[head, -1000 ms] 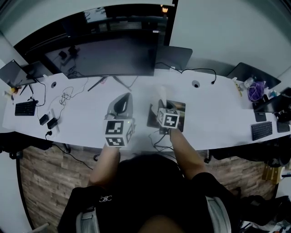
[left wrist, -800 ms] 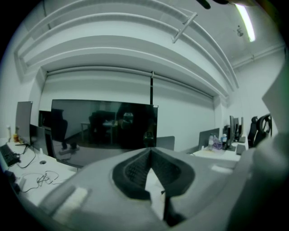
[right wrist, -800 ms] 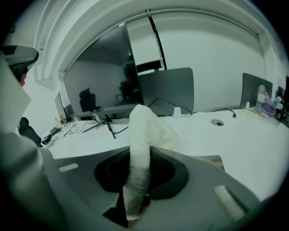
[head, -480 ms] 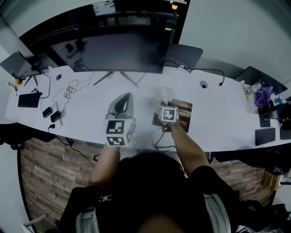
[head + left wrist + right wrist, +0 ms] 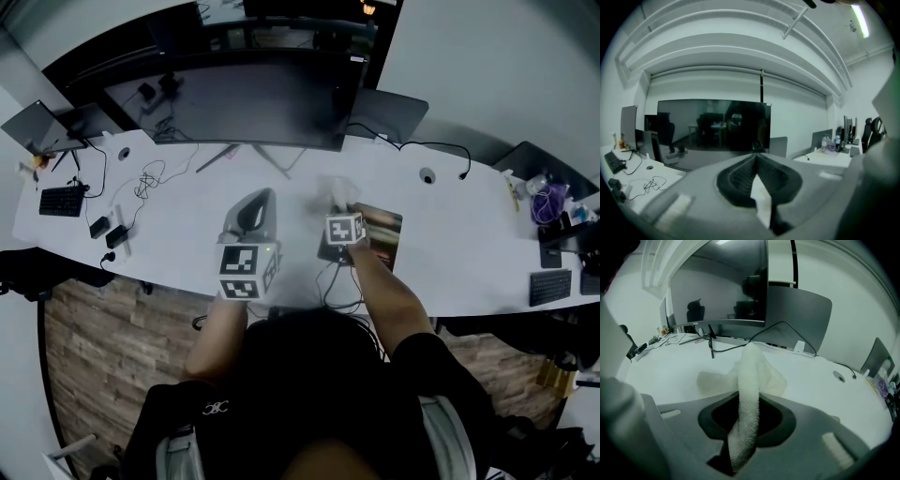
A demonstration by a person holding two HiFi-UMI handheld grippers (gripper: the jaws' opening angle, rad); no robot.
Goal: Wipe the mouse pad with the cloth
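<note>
A long white curved desk [image 5: 187,220] carries a wide dark monitor [image 5: 244,98]. A dark rectangular mouse pad [image 5: 382,234] lies near the front edge. The right gripper [image 5: 750,397] pinches a fluffy white cloth [image 5: 751,371], whose loose end is bunched on the desk by the pad's far left corner. The left gripper [image 5: 756,157] hovers beside it, jaws pressed together.

Cloth [image 5: 749,380]: off-white, nubbly looped texture.
Mouse pad [image 5: 384,232]: dark ground with a brownish streaked print.
Worktop [image 5: 187,225]: plain white.
Left tool [image 5: 756,158] and right tool [image 5: 749,401]: grey shells and black ribbed pads. Each cube carries black-and-white square markers.
Monitor [image 5: 244,98]: glossy black.
Floor [image 5: 94,347]: brown wood-plank pattern.
Keyboard [image 5: 61,200]: black.
</note>
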